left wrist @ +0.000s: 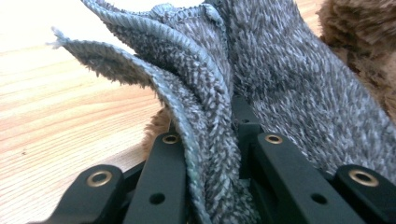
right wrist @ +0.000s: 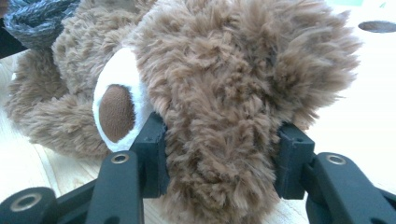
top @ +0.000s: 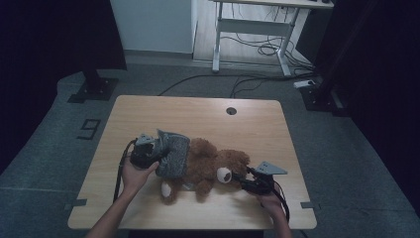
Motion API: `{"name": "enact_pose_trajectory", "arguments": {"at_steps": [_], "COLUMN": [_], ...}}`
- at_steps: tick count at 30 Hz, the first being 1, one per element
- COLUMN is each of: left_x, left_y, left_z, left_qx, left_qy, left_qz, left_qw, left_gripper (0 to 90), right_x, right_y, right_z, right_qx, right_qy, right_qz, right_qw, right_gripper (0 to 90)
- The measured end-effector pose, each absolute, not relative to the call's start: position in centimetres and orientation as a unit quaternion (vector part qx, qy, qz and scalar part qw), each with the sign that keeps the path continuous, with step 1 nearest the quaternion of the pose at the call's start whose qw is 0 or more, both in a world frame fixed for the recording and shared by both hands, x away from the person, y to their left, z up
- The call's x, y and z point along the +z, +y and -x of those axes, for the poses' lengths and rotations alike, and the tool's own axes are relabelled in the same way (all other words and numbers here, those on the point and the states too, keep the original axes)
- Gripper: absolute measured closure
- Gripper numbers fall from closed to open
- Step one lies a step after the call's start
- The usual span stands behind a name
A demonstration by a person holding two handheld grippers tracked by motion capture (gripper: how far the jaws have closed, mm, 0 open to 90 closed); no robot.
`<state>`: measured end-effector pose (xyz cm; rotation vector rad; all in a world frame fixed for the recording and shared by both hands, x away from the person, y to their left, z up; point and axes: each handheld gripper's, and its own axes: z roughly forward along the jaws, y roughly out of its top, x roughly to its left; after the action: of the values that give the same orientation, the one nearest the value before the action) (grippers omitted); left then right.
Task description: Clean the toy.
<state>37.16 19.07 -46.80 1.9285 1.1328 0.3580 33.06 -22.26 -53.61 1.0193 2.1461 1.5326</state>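
wooden tabletop (top: 148, 111) in a dim room: nearest, the right gripper (top: 251, 181) is clamped on the head of a brown teddy bear (top: 210, 161) lying mid-table; beyond, the left gripper (top: 157, 152) pinches the grey knitted garment (top: 173, 153) bunched over its body. both look soft, light and stretchy; the garment's hem seems the best hold.
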Motion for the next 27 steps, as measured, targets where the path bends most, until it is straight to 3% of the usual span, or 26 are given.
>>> {"name": "enact_pose_trajectory", "arguments": {"at_steps": [6, 14, 27], "left_x": [-43.6, -39.4, -42.6], "left_y": [17.6, 10.8, -1.5], "left_z": [-35.4, -33.5, -36.6], "left_qx": [0.132, 0.112, 0.053], "left_qy": [0.410, 0.323, 0.288], "left_qz": [-0.759, -0.777, -0.830], "left_qw": [0.488, 0.529, 0.476], "left_gripper": [79.8, 79.8, 79.3], "right_x": [-53.7, -53.7, -53.7], "right_y": [-22.3, -22.4, -22.3], "right_z": [-33.1, -33.1, -33.1], "right_qx": [0.538, 0.538, 0.539], "right_qy": [0.747, 0.746, 0.745], "right_qz": [-0.359, -0.360, -0.360], "right_qw": [0.154, 0.154, 0.155], "right_gripper": [48.2, 48.3, 48.4]}}
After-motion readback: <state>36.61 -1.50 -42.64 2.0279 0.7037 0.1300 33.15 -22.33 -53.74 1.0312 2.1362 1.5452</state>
